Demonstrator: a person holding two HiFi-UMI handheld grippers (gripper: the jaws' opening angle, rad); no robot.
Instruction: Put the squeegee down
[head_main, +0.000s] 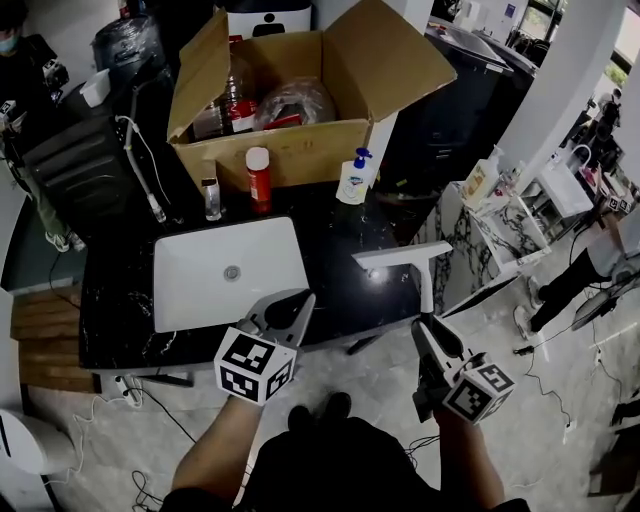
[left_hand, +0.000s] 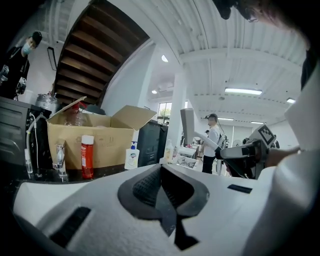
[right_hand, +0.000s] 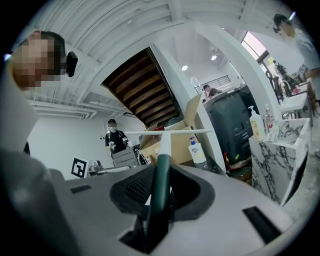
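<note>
The black stone countertop (head_main: 120, 300) carries an open cardboard box (head_main: 290, 150) at its back and a white rectangular sink (head_main: 200, 280) set into its front.

The left gripper (head_main: 297, 303) is held level over the sink's front right corner. Its ribbed dark pads are brought together with nothing between them.

The right gripper (head_main: 430, 335) is off the counter's front right edge and tilted upward. Its jaws are clamped on the dark green handle of the squeegee (head_main: 405, 256). The white neck rises from the handle to a long, thin crossbar blade held horizontally. The blade appears to be clear of the counter top, though the steep view leaves that uncertain.

A red spray bottle (head_main: 259, 180) and a white pump bottle (head_main: 352, 180) stand just in front of the box.
</note>
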